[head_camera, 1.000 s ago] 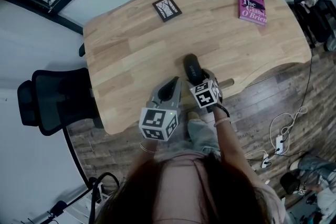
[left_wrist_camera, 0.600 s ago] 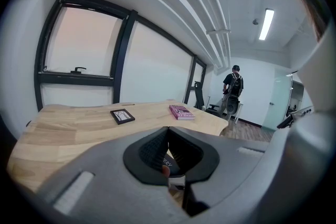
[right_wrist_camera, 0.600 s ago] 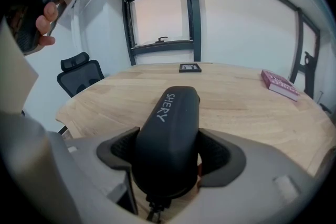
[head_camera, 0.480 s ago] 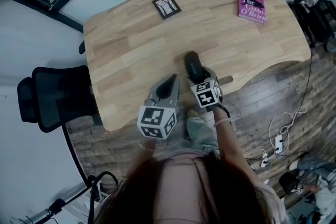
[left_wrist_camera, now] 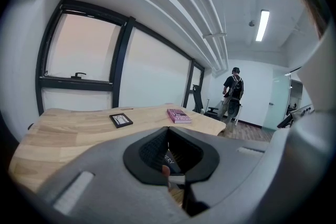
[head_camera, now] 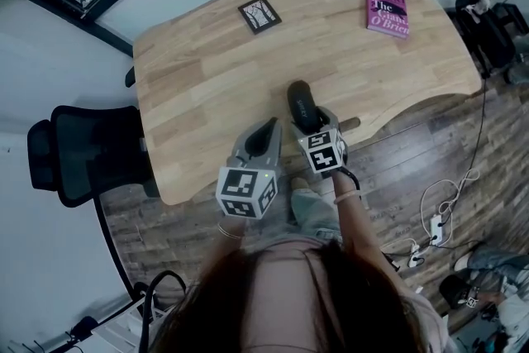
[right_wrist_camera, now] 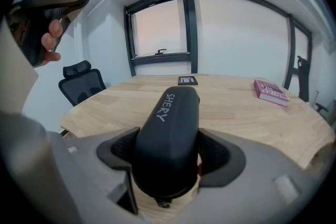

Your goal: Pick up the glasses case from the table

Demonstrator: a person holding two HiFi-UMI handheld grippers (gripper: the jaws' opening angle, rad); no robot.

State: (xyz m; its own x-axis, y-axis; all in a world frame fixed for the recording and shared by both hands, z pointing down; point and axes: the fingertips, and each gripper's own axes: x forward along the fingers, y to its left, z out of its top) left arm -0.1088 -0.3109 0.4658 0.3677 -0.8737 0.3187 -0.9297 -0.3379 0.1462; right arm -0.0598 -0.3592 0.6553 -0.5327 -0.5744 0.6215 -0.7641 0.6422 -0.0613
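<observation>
- Black glasses case [right_wrist_camera: 168, 134] is clamped between the fingers of our right gripper [right_wrist_camera: 169, 161], far end sticking out ahead of them.
- Left gripper [left_wrist_camera: 169, 153]: fingers together, empty, just left of the right fingers.
- Case sits low over the wooden surface [head_camera: 207, 70]; we can't tell if it's clear of it.
- Step: grasp made, lift due. Next move: raise straight up with a firm squeeze, as the shell looks smooth and rounded.

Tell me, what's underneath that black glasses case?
Bare wooden table lies under the glasses case. The right gripper, clamped on its sides, covers the near end, so contact there is hidden.
</observation>
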